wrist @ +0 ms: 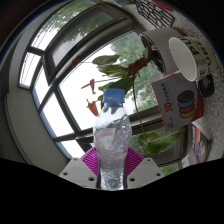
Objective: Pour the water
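Fingers point(112, 168) closed in on a clear plastic water bottle point(112, 140); both magenta pads point(91, 160) sit against its lower body, one on each side, no gap visible. The bottle appears lifted, carried by the grip alone, with nothing seen under it.

Bottle's long axis runs straight up from between the fingers, roughly upright, perhaps a slight lean. Blue cap point(115, 97) at the top, apparently still on — judgement: water cannot leave until the cap is dealt with, unless it is only loosely seated; cannot tell.

Beyond the bottle, up and to the right: a white cup point(186, 56), seen mouth-on, standing next to a colourful printed box point(171, 98). The cup is well apart from the bottle, higher and rightward of the cap.

Judgement: if the cup is the receiver, the move turns on carrying the bottle's neck right and forward toward that mouth, then tipping the long axis that way.

Farther out: window frames point(60, 70), a leafy plant point(122, 68) behind the cap, bright daylight. No table in sight.
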Tool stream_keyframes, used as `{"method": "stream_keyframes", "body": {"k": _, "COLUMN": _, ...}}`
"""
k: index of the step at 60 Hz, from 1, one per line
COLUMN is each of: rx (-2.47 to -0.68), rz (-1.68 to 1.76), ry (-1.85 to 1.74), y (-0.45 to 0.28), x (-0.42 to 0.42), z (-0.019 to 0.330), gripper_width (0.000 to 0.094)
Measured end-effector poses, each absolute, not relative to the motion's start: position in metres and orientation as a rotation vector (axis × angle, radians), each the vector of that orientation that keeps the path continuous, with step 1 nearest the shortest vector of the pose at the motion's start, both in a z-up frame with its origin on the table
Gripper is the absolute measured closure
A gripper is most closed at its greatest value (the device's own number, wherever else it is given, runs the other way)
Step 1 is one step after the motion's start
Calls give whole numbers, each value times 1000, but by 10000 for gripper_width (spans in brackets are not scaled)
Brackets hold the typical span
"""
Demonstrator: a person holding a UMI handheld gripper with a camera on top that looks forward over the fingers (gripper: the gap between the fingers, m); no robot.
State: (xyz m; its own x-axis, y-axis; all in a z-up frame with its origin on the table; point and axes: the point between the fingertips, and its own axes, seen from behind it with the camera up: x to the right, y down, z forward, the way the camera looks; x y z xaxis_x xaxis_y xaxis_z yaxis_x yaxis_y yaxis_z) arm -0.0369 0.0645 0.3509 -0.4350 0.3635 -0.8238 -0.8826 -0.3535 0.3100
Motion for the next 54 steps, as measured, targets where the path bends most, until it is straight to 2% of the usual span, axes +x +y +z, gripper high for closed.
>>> {"method": "stream_keyframes", "body": {"k": 7, "rx": -697, "rz": 2029, "ry": 1211, "y": 96, "x": -15, "z": 312, "gripper_width": 647}}
{"method": "stream_keyframes", "body": {"k": 13, "rx": -655, "rz": 2047, "ry": 1330, "y": 112, "x": -5, "z": 280, "gripper_width": 648}}
{"method": "stream_keyframes", "body": {"k": 26, "rx": -689, "rz": 2042, "ry": 1346, "y": 113, "x": -6, "z": 271, "gripper_width": 644}}
{"method": "stream_keyframes", "body": {"k": 32, "rx": -790, "rz": 1995, "ry": 1233, "y": 105, "x": -12, "z": 298, "gripper_width": 645}}
{"method": "stream_keyframes", "body": {"k": 39, "rx": -940, "rz": 1793, "ry": 924, "y": 87, "x": -10, "z": 362, "gripper_width": 647}}
{"method": "stream_keyframes", "body": {"k": 48, "rx": -1029, "rz": 1285, "ry": 463, "y": 59, "x": 27, "z": 451, "gripper_width": 647}}
{"method": "stream_keyframes", "body": {"k": 52, "rx": -1027, "rz": 1037, "ry": 301, "y": 37, "x": 63, "z": 481, "gripper_width": 647}}
{"method": "stream_keyframes", "body": {"k": 54, "rx": -1039, "rz": 905, "ry": 240, "y": 43, "x": 68, "z": 481, "gripper_width": 646}}
